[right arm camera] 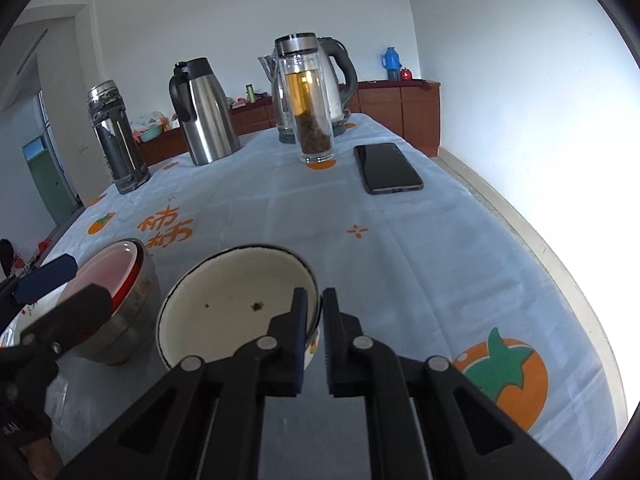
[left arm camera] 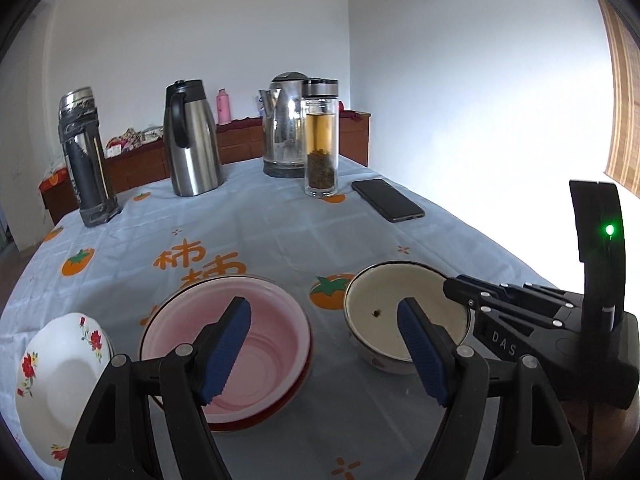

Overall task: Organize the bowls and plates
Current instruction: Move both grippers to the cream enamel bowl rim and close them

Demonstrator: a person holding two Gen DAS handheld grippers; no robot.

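A cream enamel bowl (left arm camera: pixel 384 312) (right arm camera: pixel 232 304) with a dark rim stands on the persimmon-print tablecloth. My right gripper (right arm camera: pixel 316 300) is shut on its right rim, one pad inside and one outside; in the left wrist view it (left arm camera: pixel 451 289) reaches in from the right. To the left is a pink bowl (left arm camera: pixel 256 336) (right arm camera: pixel 120 272) nested in a red one and a steel one. A white floral plate (left arm camera: pixel 60 368) lies tilted at the far left. My left gripper (left arm camera: pixel 324 304) (right arm camera: pixel 90 278) hangs open above the pink bowl's near side, holding nothing.
At the back of the table stand a dark flask (left arm camera: pixel 86 160), a steel carafe (left arm camera: pixel 192 140), an electric kettle (left arm camera: pixel 284 128) and a glass tea bottle (left arm camera: pixel 320 140). A black phone (left arm camera: pixel 388 200) lies at the right. The table's edge (right arm camera: pixel 532 240) runs along the right side.
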